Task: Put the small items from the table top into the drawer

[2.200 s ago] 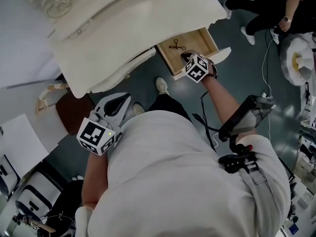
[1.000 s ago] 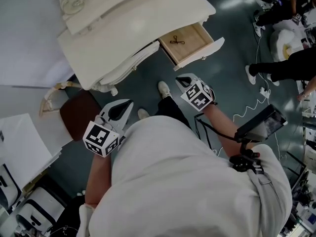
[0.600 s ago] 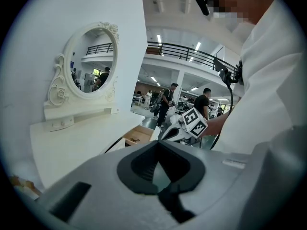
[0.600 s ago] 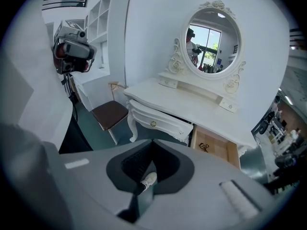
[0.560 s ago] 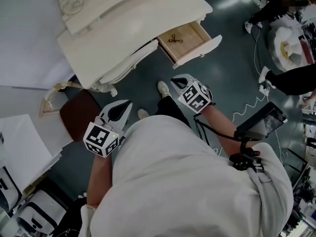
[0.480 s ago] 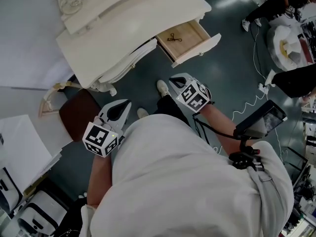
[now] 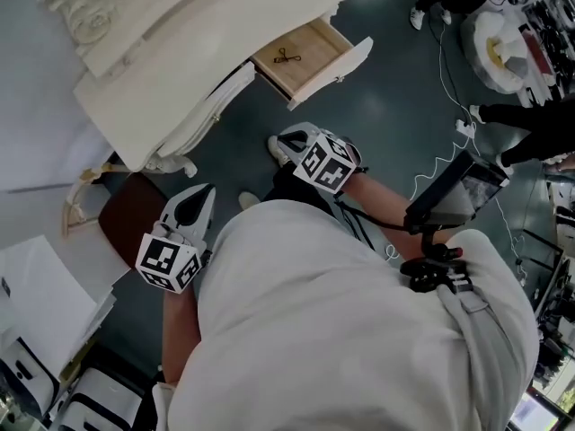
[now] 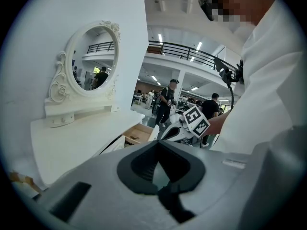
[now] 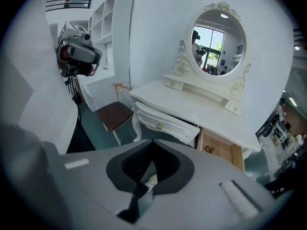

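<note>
Jaws of the left gripper (image 7: 207, 194) and the right gripper (image 7: 284, 142) stand closed on nothing, well apart from the worktop (image 7: 198, 34); with a small dark item (image 7: 287, 57) already lying in the open drawer (image 7: 316, 41) at upper centre, scan the worktop for leftovers before any further reach.

The white tabletop (image 7: 207, 43) is pale and smooth, and an ornate oval mirror (image 9: 218, 37) stands along its back edge. Under one end of the tabletop a wooden drawer (image 7: 316, 47) is pulled out; a small dark item (image 7: 287, 57), too small to identify, lies on its bottom. The table's carved legs rest on the dark green-grey floor (image 7: 395, 106), where a chair (image 7: 126, 227) with a brown seat stands just beside the opposite end.
</note>
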`<state>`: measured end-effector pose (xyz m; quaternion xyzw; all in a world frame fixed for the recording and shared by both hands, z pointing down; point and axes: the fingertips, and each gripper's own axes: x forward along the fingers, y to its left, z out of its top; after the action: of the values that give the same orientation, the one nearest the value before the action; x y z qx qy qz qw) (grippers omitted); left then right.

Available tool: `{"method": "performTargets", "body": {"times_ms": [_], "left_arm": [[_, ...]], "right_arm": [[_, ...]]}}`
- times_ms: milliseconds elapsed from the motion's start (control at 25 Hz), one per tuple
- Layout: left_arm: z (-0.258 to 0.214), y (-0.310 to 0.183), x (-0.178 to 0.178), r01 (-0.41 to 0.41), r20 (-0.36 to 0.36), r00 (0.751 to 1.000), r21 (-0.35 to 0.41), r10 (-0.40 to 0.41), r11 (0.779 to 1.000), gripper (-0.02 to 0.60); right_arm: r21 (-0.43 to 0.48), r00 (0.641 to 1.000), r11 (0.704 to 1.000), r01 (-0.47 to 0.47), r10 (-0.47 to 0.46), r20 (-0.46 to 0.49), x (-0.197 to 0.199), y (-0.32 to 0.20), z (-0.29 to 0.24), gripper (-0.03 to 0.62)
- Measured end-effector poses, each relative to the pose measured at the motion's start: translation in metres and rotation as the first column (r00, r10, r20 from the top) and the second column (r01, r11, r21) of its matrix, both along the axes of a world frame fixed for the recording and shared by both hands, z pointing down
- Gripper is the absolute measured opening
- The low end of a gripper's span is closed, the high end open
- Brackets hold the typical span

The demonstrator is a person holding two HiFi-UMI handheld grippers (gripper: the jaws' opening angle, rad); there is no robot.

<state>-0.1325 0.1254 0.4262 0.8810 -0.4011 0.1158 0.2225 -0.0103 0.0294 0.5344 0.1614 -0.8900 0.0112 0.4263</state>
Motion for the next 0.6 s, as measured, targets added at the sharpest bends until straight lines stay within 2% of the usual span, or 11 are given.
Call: {"method": "performTargets", "body": {"times_ms": [600], "left_arm": [[0.004,-0.028,0.010,-0.025,0.003,1.000,-0.015,0.025,1.000,0.000]], "right_arm": [[0.001,1.000,1.000,-0.002,0.002,0.000,0.006,-0.024,0.003,0.000]]}}
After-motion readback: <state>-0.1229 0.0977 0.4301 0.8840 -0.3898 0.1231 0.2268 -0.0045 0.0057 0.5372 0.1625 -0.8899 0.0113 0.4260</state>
